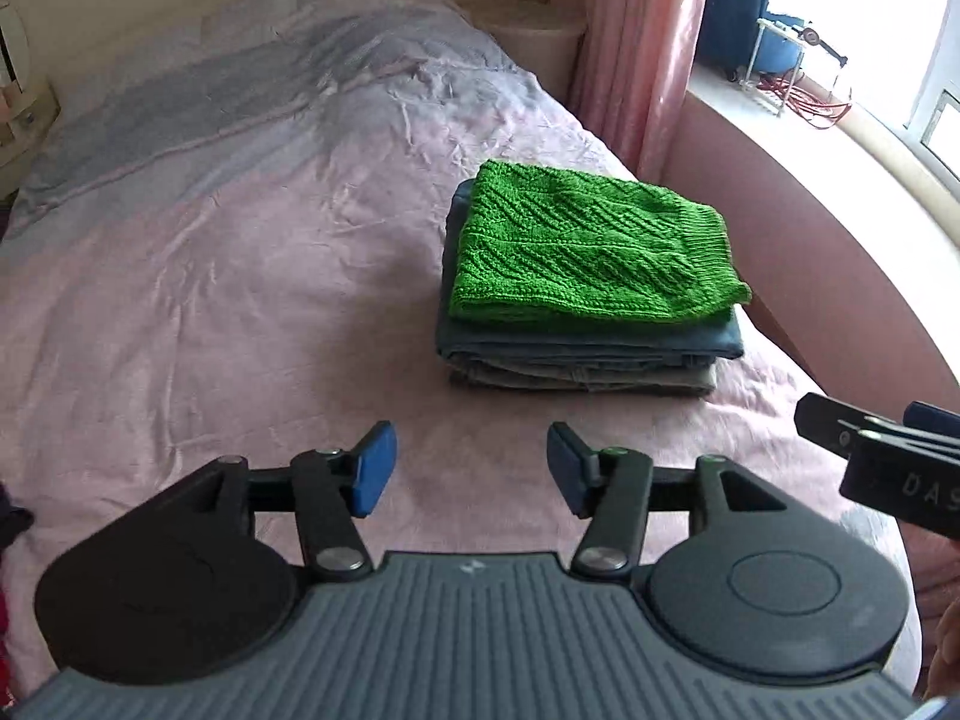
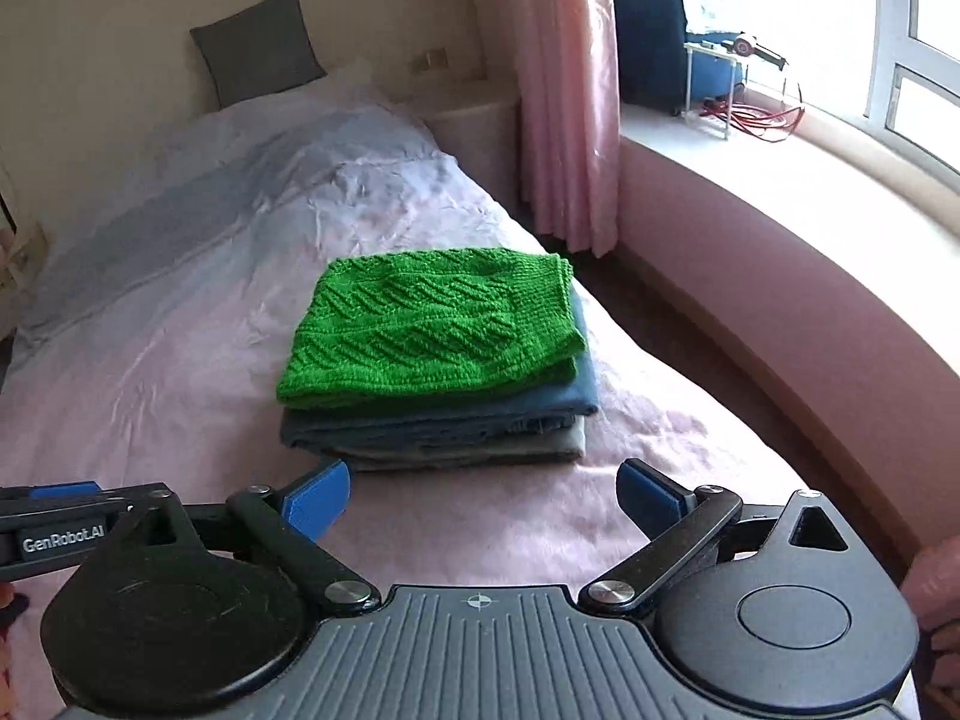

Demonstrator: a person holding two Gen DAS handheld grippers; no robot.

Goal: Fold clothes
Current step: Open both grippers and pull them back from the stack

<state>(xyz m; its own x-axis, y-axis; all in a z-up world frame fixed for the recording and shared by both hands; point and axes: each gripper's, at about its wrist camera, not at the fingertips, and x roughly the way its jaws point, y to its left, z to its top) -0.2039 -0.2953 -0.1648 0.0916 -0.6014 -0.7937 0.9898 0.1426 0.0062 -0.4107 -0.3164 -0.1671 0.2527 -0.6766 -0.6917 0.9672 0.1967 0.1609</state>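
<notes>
Loads of open pink bed [image 1: 210,312] on the left, wrinkly sheet, nothing on it. Left gripper [image 1: 471,468] near the front edge, blue-padded fingers [image 1: 375,468] spread wide, holding nothing. Folded stack further right, close to the bed's right edge: chunky green knit sweater [image 1: 576,246] on top, smooth blue jeans [image 1: 588,345] under it, something greyish at the bottom. Right gripper [image 2: 483,495] just short of the stack, fingers [image 2: 318,501] wide too, empty. Pink curtain [image 2: 567,96] and curved window ledge [image 2: 780,180] far right. Grey pillow [image 2: 258,45] clearer in the right view; a fingertip [image 2: 939,576] at its edge.
</notes>
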